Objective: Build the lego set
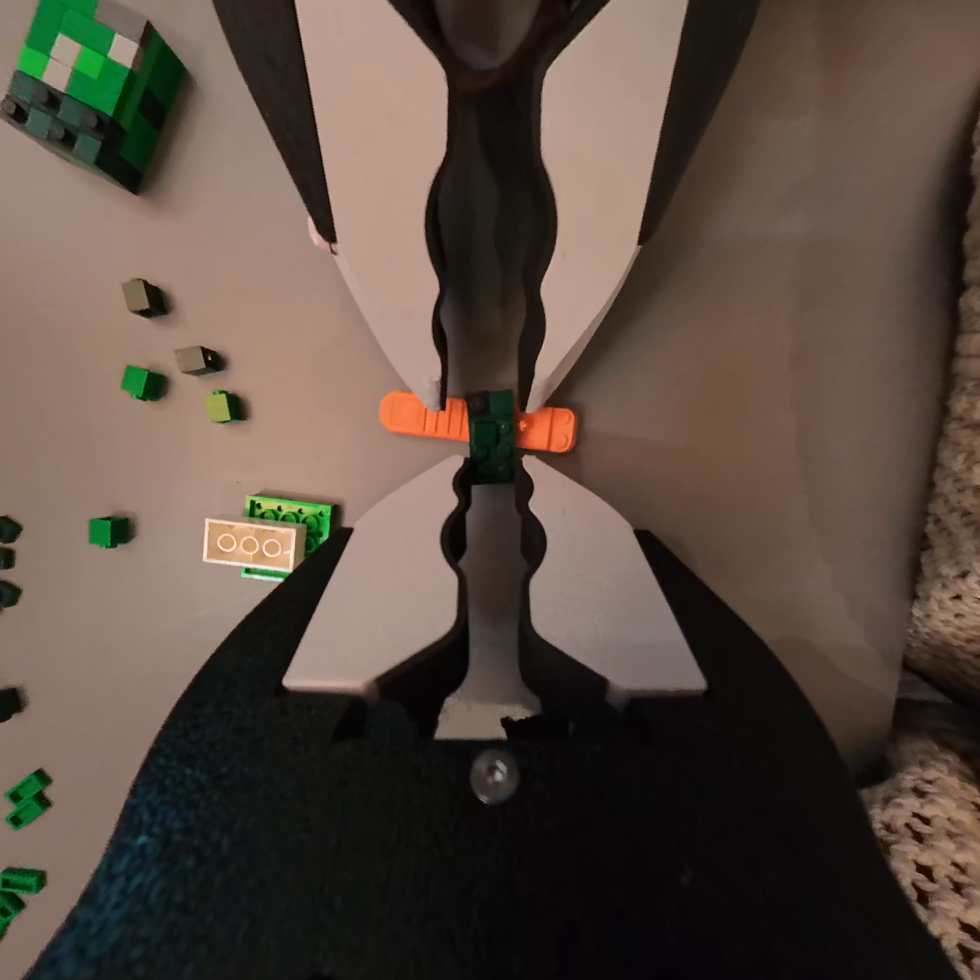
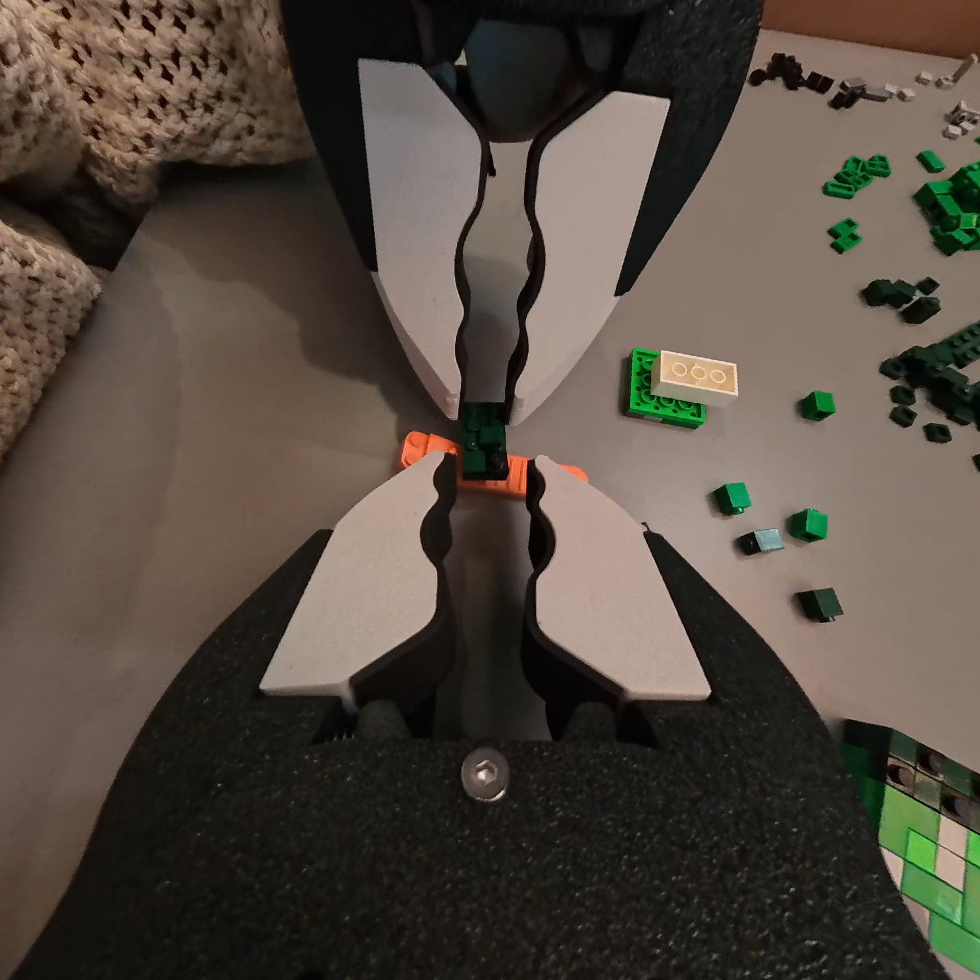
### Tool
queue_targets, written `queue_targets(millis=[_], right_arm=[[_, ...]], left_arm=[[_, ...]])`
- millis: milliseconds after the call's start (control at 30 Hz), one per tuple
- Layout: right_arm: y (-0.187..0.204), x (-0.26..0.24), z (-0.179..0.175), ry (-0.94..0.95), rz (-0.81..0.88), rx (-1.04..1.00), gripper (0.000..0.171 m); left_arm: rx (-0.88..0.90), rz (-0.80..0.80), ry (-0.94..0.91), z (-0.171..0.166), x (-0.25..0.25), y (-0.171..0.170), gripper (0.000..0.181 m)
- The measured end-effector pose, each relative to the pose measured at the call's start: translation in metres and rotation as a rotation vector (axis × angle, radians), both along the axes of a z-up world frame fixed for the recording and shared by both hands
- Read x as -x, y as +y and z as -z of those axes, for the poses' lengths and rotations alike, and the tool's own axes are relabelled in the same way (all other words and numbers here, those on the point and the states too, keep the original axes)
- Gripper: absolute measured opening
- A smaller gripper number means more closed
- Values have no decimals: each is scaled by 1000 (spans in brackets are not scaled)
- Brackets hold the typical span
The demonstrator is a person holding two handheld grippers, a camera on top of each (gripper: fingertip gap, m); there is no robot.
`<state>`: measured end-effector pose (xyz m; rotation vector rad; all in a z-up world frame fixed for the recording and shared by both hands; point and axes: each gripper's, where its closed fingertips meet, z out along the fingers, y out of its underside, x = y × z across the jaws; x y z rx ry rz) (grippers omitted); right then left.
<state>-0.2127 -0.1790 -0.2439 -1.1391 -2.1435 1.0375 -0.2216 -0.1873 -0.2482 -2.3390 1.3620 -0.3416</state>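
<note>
Closest to me, my left gripper (image 1: pixel 490 469) pinches the dark green plate (image 1: pixel 492 448) over the orange separator (image 1: pixel 424 424) on the table (image 1: pixel 742 371); opposite, my right gripper (image 2: pixel 490 466) straddles the plate's far end, grip unclear.

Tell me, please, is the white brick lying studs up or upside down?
Upside down: the white brick shows three underside tubes facing up, atop the green plate.

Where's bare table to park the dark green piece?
Bare: grey table between the orange separator and the knit blanket. Crowded: the other side, past the white brick, where loose green bricks lie scattered.
</note>
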Motion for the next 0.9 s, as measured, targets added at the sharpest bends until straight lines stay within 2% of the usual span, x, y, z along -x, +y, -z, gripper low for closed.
queue_targets(millis=[267,600,700,800,900], right_arm=[[-1,-3,1,-8,-18,-8,18],[2,-4,-5,40,-20,1,17],[3,-5,-7,56,-21,11,17],[4,-5,-11,74,-17,29,17],[4,-5,-14,91,-18,48,17]], left_arm=[[-4,15,0,-3,-3,1,15],[-33,-27,-58,-7,-4,5,16],[-45,-47,-69,-9,-1,6,26],[-34,-88,-110,-10,1,6,45],[-56,-92,-175,-14,-2,6,42]])
